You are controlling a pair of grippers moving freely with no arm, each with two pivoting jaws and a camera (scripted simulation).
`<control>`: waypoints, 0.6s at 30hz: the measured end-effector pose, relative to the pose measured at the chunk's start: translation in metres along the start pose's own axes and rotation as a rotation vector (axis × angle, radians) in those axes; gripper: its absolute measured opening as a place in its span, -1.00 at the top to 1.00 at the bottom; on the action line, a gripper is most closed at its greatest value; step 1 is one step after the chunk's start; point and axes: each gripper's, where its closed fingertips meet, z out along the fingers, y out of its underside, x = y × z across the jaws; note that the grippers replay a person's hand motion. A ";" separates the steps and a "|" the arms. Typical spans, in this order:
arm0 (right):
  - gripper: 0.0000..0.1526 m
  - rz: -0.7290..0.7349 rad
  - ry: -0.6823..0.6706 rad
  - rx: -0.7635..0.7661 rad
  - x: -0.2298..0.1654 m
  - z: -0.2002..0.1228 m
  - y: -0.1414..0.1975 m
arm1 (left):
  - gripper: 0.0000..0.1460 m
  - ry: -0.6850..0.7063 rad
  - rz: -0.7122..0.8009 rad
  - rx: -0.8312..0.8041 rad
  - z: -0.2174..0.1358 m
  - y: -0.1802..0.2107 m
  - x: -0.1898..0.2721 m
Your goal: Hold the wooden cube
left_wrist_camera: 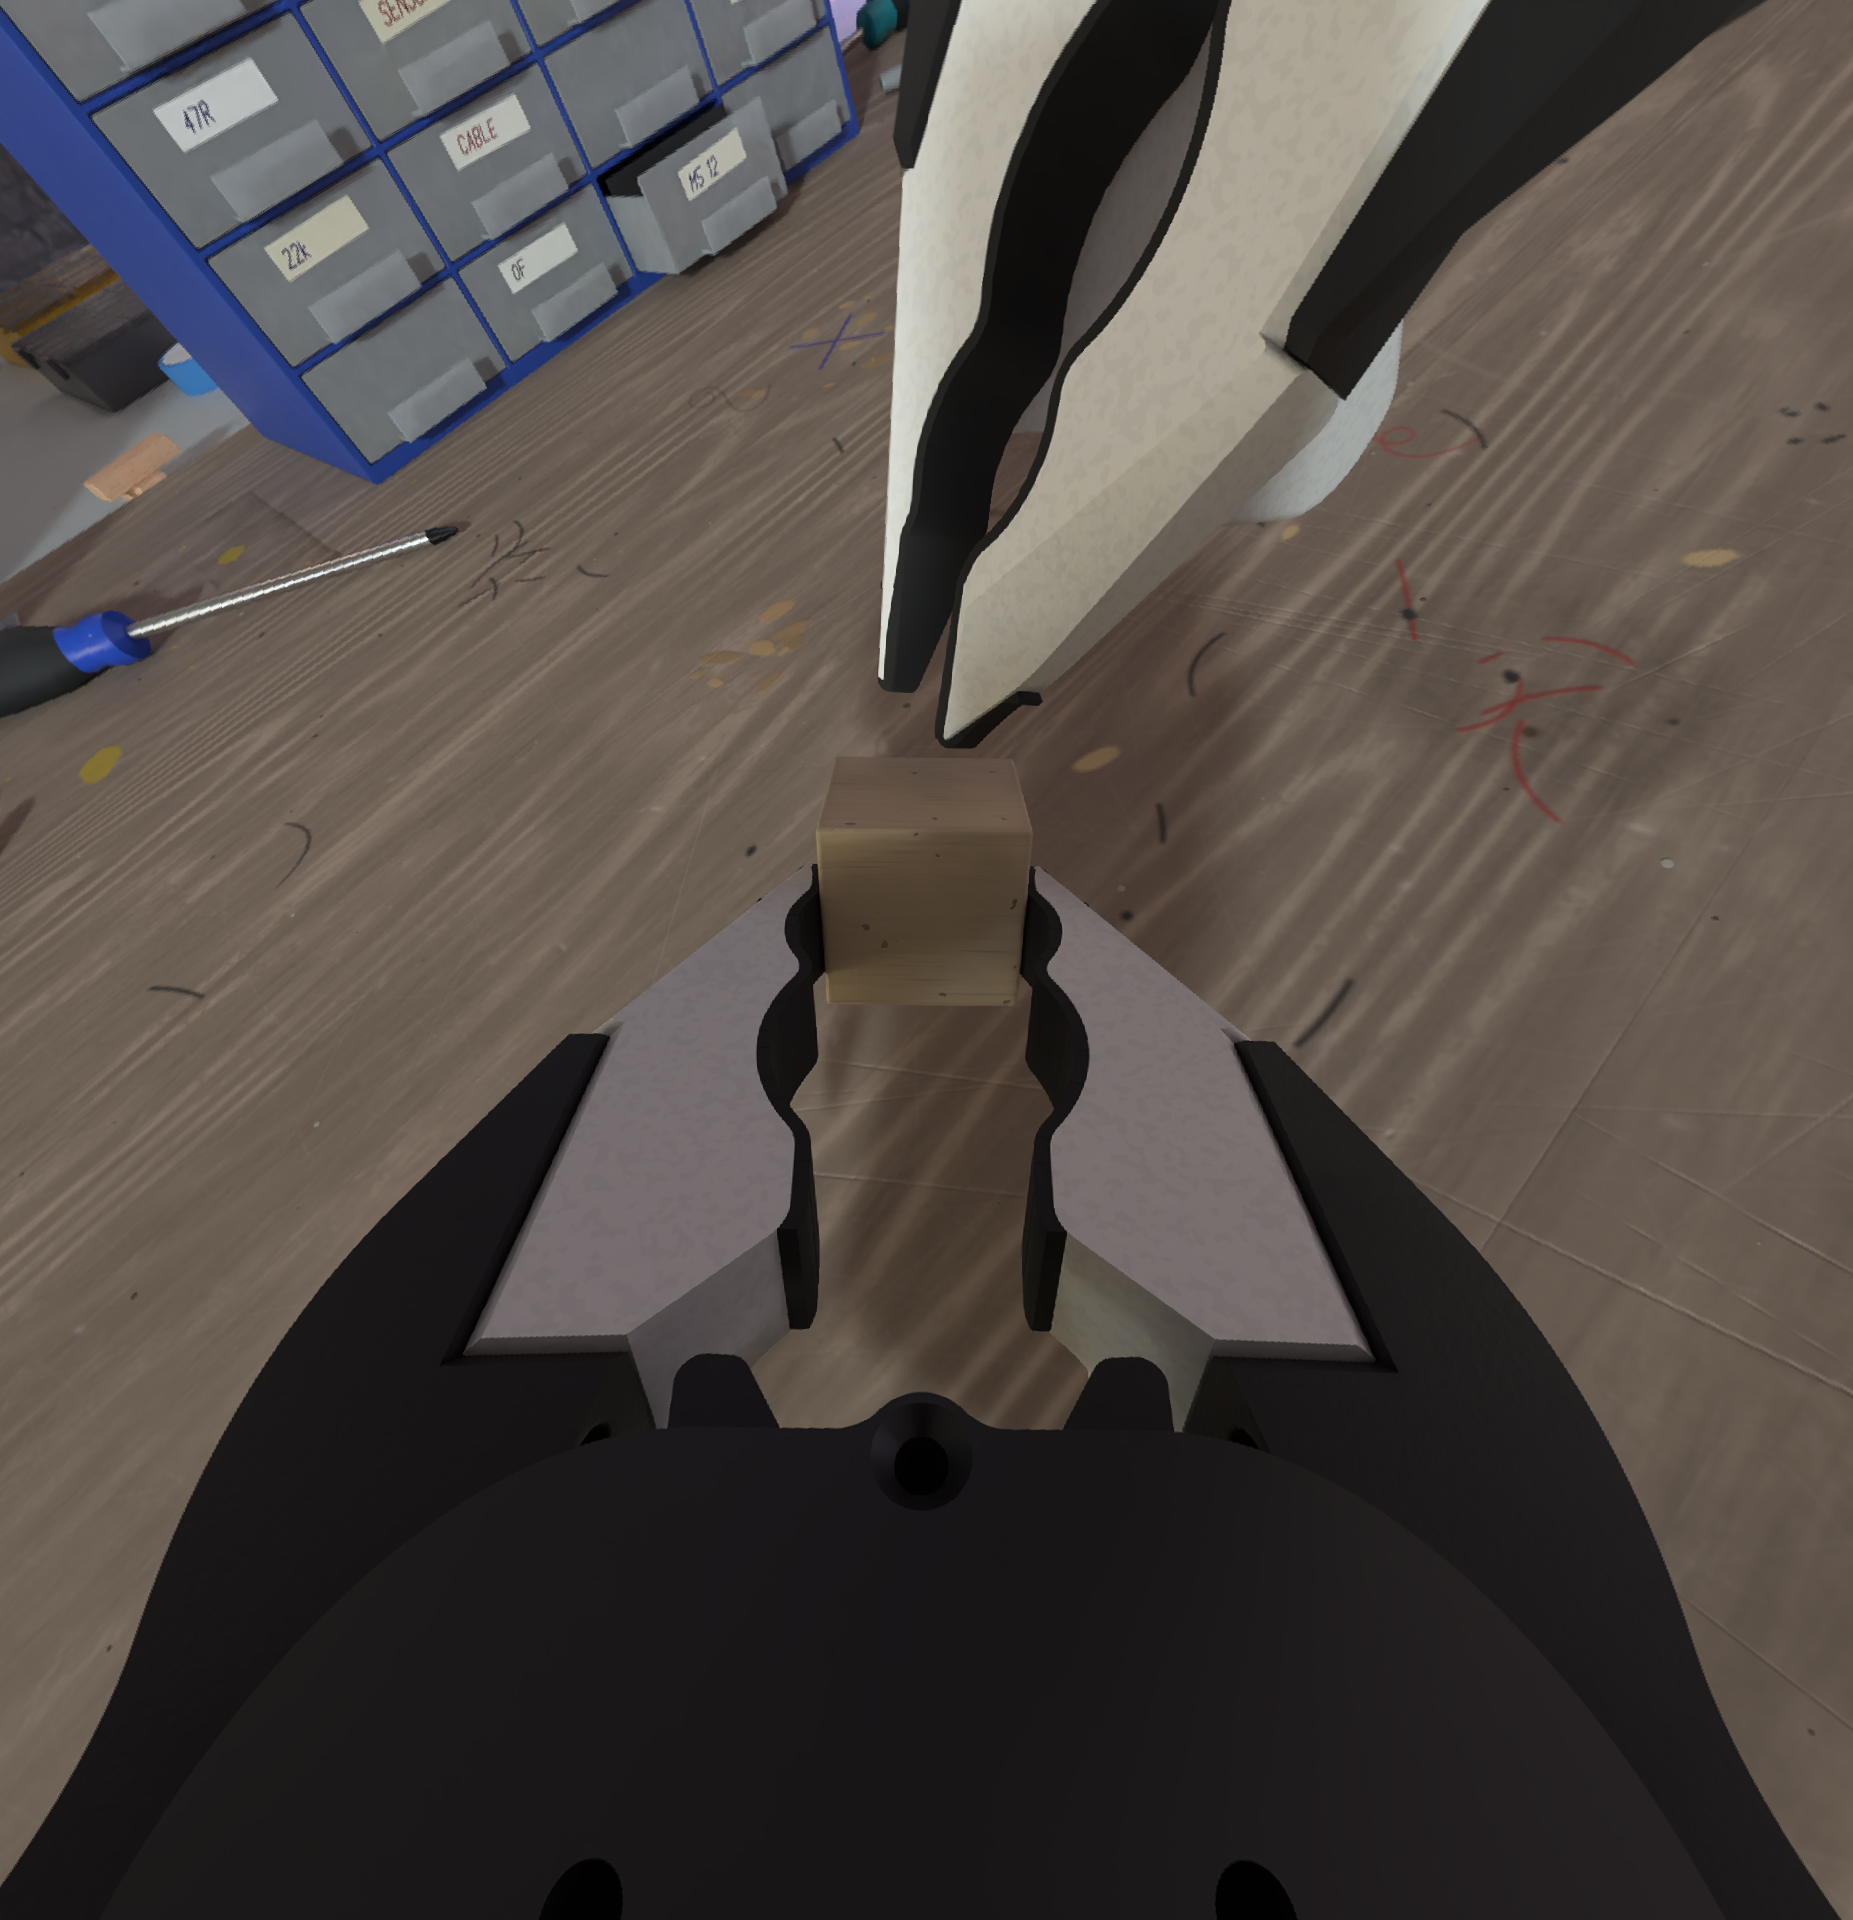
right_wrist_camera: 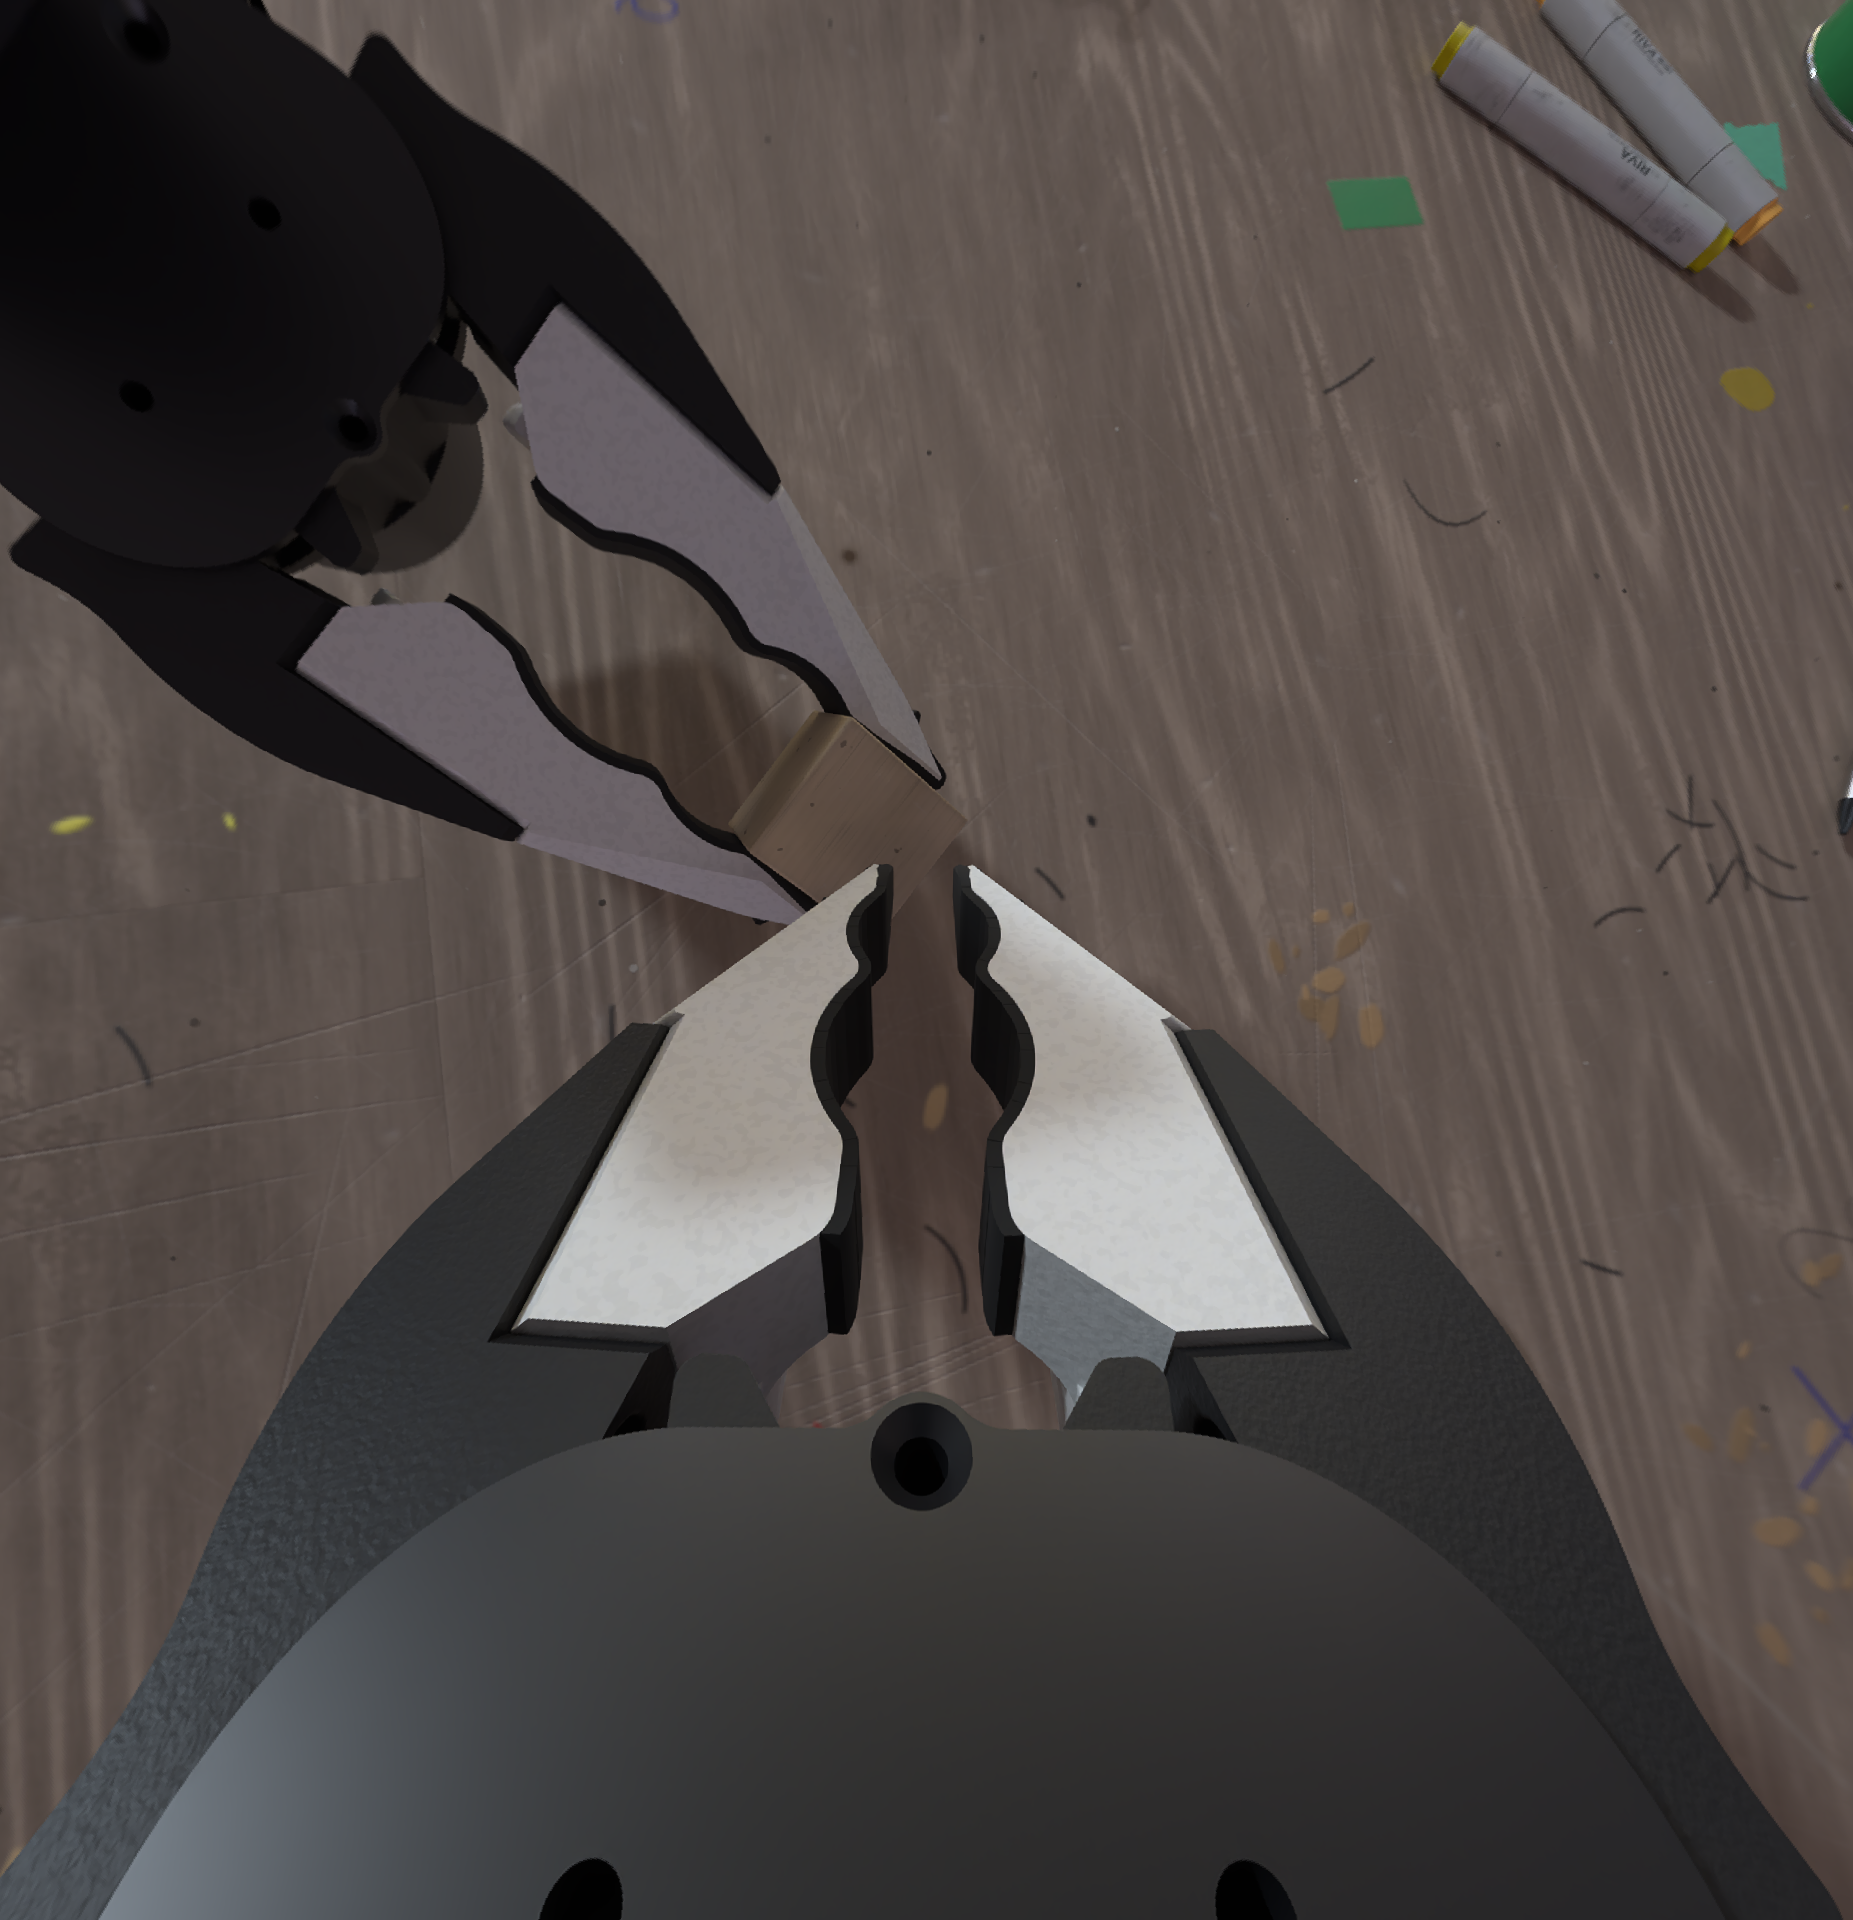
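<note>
Left gripper (left_wrist_camera: pixel 923 914) level, clamping wooden cube (left_wrist_camera: pixel 922 883)

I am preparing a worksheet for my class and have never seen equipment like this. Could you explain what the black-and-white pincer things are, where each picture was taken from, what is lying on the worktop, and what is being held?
Each picture comes from a camera mounted on a two-finger gripper, looking forward along its own fingers.

In the left wrist view, the left gripper fills the bottom, and its fingertips are shut on the wooden cube. The pale pincer coming in from above is the right gripper, its tips just short of the cube.

The right wrist view shows the same moment from the other side: the right gripper holds nothing, its fingers slightly apart, while the left gripper reaches in from the upper left with the cube.

On the scuffed wooden worktop lie a screwdriver, a blue drawer cabinet, two marker pens and green paper scraps.
</note>
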 end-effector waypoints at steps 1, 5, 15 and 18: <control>0.85 -0.019 0.009 -0.020 0.000 0.001 0.000 | 0.50 -0.002 0.001 -0.006 0.000 0.001 0.000; 1.00 -0.102 0.186 -0.126 0.020 -0.001 0.012 | 0.50 0.064 0.051 0.034 -0.001 -0.005 0.014; 0.46 -0.295 -0.329 0.113 0.006 -0.029 -0.020 | 0.50 0.107 0.072 0.055 -0.006 -0.002 0.004; 0.54 -0.476 -0.539 0.055 -0.001 -0.022 -0.020 | 0.50 0.116 0.094 0.070 -0.008 -0.003 0.007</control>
